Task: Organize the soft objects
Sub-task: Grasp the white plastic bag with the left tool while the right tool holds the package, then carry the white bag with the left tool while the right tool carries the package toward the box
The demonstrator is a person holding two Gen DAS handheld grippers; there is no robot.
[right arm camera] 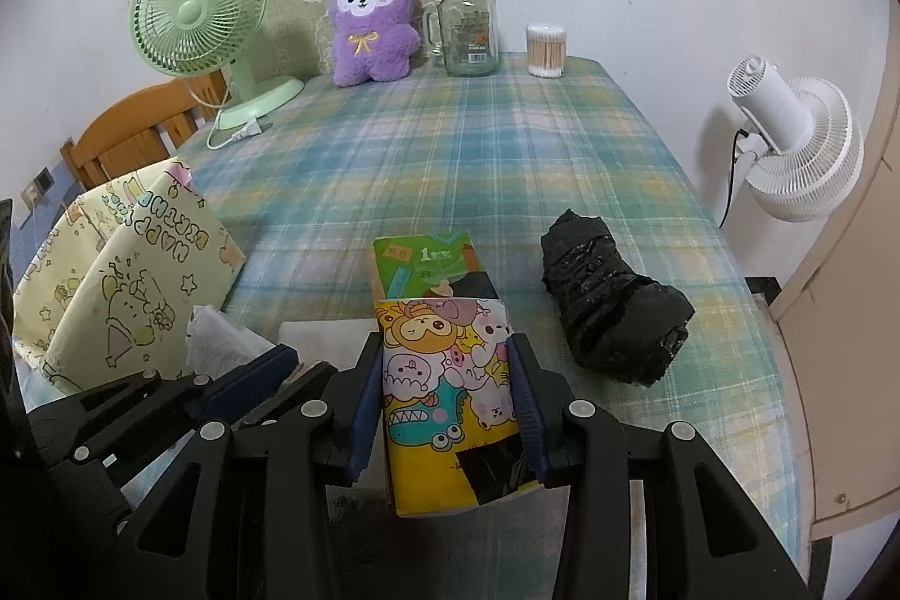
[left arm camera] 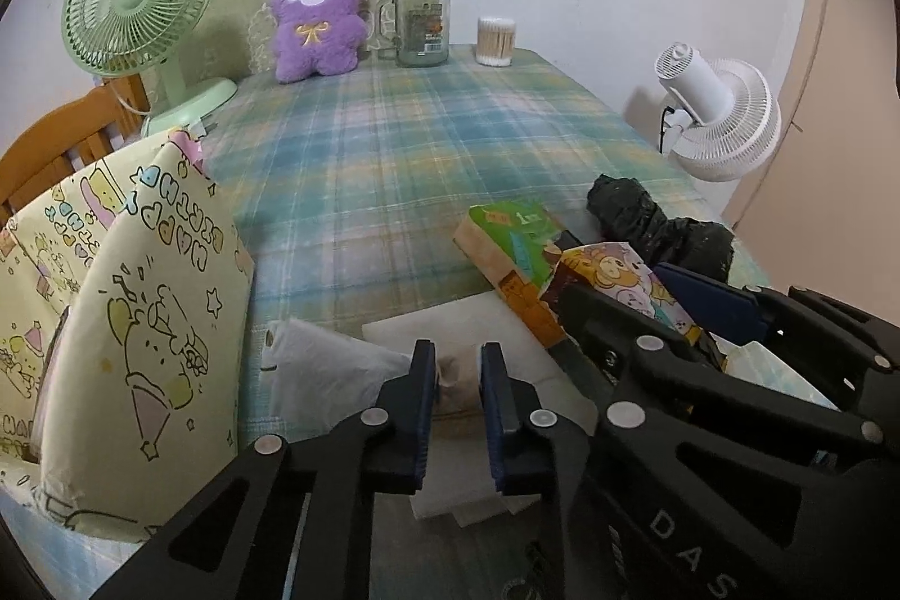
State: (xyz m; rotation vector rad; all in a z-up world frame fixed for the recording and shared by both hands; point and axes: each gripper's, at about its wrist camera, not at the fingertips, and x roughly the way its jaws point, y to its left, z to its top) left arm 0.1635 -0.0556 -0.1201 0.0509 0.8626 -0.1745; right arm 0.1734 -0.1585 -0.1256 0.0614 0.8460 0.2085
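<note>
My right gripper [right arm camera: 447, 375] is shut on a yellow cartoon tissue pack [right arm camera: 444, 392] and holds it over the table's near edge; the pack also shows in the left wrist view [left arm camera: 619, 285]. A green tissue pack [right arm camera: 427, 262] lies just beyond it. My left gripper [left arm camera: 457, 378] has its fingers close together around a beige soft thing [left arm camera: 457, 378] lying on white cloth [left arm camera: 450, 330]; whether they grip it is unclear. A black bag roll [right arm camera: 613, 307] lies to the right. A purple plush [right arm camera: 374, 21] sits at the far edge.
A yellow paper gift bag [left arm camera: 129, 296] stands at the left. A green fan [right arm camera: 197, 15], a glass jar [right arm camera: 469, 29] and a cotton swab tub [right arm camera: 544, 50] stand at the back. A white fan [right arm camera: 799, 144] is off the table's right side. A wooden chair [right arm camera: 135, 133] is at the left.
</note>
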